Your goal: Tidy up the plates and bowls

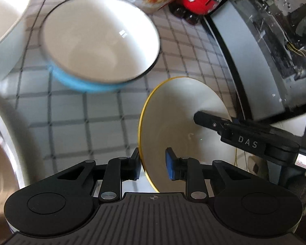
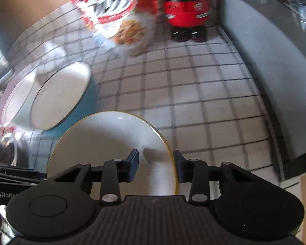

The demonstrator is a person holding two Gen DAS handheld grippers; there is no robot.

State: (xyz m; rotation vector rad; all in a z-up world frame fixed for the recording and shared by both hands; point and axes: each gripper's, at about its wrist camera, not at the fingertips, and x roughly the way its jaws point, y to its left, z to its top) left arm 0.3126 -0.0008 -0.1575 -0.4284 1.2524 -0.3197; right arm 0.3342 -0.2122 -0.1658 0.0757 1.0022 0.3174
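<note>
A white plate with a gold rim (image 1: 173, 110) is held up off the checked tablecloth between both grippers. My left gripper (image 1: 153, 164) is open, its jaws astride the plate's near-left rim without pinching it. My right gripper (image 2: 156, 168) is open too, its jaws astride the plate's (image 2: 104, 138) right rim; one of its fingers (image 1: 206, 120) shows over the plate in the left wrist view. A blue bowl with a white inside (image 1: 100, 40) stands beyond, and also shows in the right wrist view (image 2: 59, 96).
A white bowl (image 1: 6, 20) stands far left. A large plate's rim (image 1: 12, 143) is at near left. A food packet (image 2: 116, 12) and a red-labelled bottle pack (image 2: 185, 6) stand at the back. A grey computer case (image 1: 261, 47) lines the right side.
</note>
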